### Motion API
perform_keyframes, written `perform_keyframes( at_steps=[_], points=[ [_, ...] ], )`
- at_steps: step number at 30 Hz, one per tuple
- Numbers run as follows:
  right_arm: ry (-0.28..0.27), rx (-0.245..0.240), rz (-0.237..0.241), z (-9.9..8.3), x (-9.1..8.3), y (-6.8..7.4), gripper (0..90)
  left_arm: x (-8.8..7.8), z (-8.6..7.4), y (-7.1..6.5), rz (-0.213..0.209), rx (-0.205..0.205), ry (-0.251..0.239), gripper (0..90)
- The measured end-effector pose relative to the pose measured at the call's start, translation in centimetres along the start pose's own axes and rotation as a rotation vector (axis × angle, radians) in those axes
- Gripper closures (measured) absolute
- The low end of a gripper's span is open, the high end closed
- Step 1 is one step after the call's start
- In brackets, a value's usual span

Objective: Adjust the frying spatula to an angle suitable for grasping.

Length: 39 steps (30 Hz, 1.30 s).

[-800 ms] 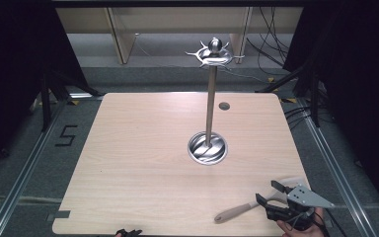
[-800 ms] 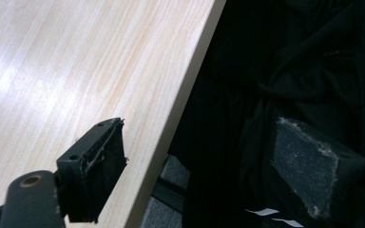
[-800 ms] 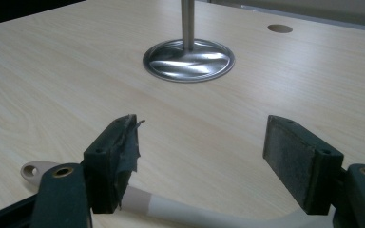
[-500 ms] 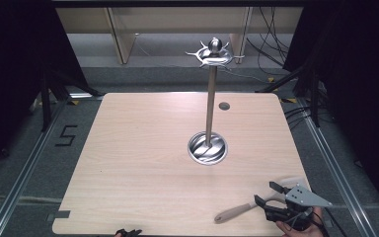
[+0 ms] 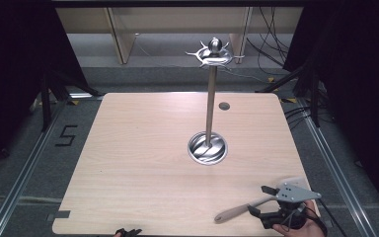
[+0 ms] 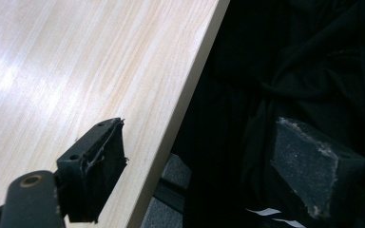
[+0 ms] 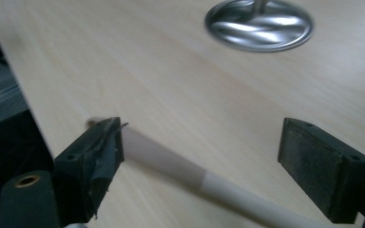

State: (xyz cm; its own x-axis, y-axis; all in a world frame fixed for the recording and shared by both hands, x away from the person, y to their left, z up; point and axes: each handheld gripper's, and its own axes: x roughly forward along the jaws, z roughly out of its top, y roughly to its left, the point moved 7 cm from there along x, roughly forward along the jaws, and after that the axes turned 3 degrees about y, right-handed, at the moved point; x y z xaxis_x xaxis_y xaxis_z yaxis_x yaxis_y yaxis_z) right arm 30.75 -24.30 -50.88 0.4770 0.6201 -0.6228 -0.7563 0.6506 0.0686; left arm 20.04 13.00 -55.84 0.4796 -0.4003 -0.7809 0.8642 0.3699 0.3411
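My right gripper [image 5: 266, 202] sits at the lower right of the high view, on the table [image 5: 143, 163]. A utensil handle [image 5: 234, 212] lies between its jaws. The stand [image 5: 208, 148] rises at frame centre, above them. My left gripper [image 5: 127, 232] peeks in at the bottom edge.

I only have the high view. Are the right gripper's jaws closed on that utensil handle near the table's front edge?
Observer: No. In the right gripper view the right gripper stands wide open, and the handle lies on the table between its jaws.
Operator: Is the handle centred in the gap?
Observer: No. Its tip sits by one jaw, and the other jaw is well clear of it.
Operator: And the left gripper?
Observer: The left gripper is open with nothing between its jaws. One jaw is over the table's edge and the other is past it, over dark cloth.
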Motion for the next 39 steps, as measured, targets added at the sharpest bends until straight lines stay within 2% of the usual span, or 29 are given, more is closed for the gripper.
perform_keyframes(
  at_steps=[2,3,5,7,8,9,10,11,12,13,14,16,17,18,19,22,23,24,27,29,30,32,34,35,36,39],
  points=[
    [0.046,-0.042,0.014,0.3,0.1,0.1,16.3,0.2,-0.1,0.1,0.005,0.002,0.007,17.4],
    [0.055,-0.029,0.012,0.4,0.1,0.3,16.3,0.2,-0.1,0.1,0.007,0.004,0.008,17.4],
    [0.085,-0.063,0.027,0.5,0.2,0.3,16.5,0.3,0.0,0.2,0.022,0.001,0.005,17.4],
    [0.102,-0.078,0.028,0.5,0.3,0.3,16.7,0.1,-0.1,0.1,0.006,0.001,0.003,17.3],
    [0.155,-0.095,0.045,0.4,0.5,0.5,18.9,0.1,0.0,0.1,-0.001,-0.002,0.002,17.4],
    [0.155,-0.095,0.045,0.4,0.5,0.5,18.9,0.1,0.0,0.1,-0.001,-0.002,0.002,17.3],
    [0.197,-0.145,0.050,0.3,0.9,0.3,24.3,0.1,-0.1,0.1,0.000,0.000,0.005,17.4],
    [0.217,-0.165,0.059,0.2,1.1,0.3,26.8,0.1,-0.1,0.2,0.009,0.002,0.008,17.4],
    [0.249,-0.174,0.064,0.0,1.2,0.3,29.1,0.1,-0.1,0.2,0.009,0.002,0.008,17.4],
    [0.249,-0.174,0.064,0.0,1.2,0.3,29.1,0.2,-0.1,0.2,0.008,0.001,0.008,17.4],
    [0.284,-0.187,0.069,-0.2,1.6,0.3,32.2,0.2,-0.1,0.1,-0.004,-0.004,0.004,17.4],
    [0.322,-0.216,0.075,-0.3,1.8,0.3,37.1,0.2,-0.1,0.1,-0.001,-0.009,0.002,17.4],
    [0.322,-0.216,0.075,-0.3,1.8,0.3,37.1,0.2,-0.1,0.1,-0.001,-0.009,0.002,17.4],
    [0.341,-0.250,0.091,-0.2,2.1,0.3,39.7,0.2,-0.1,0.1,0.007,-0.009,0.004,17.4],
    [0.360,-0.255,0.081,-0.2,2.3,0.2,39.9,0.2,-0.1,0.1,0.006,-0.010,0.002,17.4],
    [0.398,-0.315,0.109,0.0,2.9,0.2,42.4,0.1,-0.1,0.1,0.006,-0.008,0.005,17.4],
    [0.398,-0.315,0.109,0.0,2.9,0.2,42.4,0.1,-0.1,0.1,0.006,-0.008,0.005,17.3],
    [0.434,-0.315,0.116,-0.1,3.1,0.3,44.4,0.1,-0.1,0.1,0.006,-0.005,0.004,17.4],
    [0.464,-0.366,0.141,-0.1,3.8,0.2,45.9,0.1,-0.1,0.1,0.004,-0.007,0.002,17.4],
    [0.477,-0.374,0.150,-0.2,4.0,0.3,46.7,0.1,-0.1,0.1,0.005,-0.006,0.003,17.4],
    [0.504,-0.389,0.155,-0.2,4.2,0.4,48.8,0.2,-0.1,0.1,0.005,-0.009,0.001,17.4],
    [0.517,-0.404,0.156,-0.1,4.3,0.5,49.8,0.2,-0.2,0.0,-0.023,-0.003,0.016,17.4],
    [0.528,-0.403,0.159,-0.1,4.3,0.5,50.3,0.3,-0.2,0.1,-0.008,-0.007,0.003,17.4],
    [0.547,-0.421,0.161,0.0,4.5,0.4,51.1,0.1,-0.2,0.1,0.006,-0.008,0.006,17.4],
    [0.566,-0.418,0.155,0.0,4.5,0.4,51.6,0.1,-0.2,0.1,-0.009,-0.010,0.009,17.4],
    [0.590,-0.429,0.167,0.1,4.7,0.3,52.2,0.1,-0.1,0.0,-0.003,-0.007,0.002,17.4]
  ],
)
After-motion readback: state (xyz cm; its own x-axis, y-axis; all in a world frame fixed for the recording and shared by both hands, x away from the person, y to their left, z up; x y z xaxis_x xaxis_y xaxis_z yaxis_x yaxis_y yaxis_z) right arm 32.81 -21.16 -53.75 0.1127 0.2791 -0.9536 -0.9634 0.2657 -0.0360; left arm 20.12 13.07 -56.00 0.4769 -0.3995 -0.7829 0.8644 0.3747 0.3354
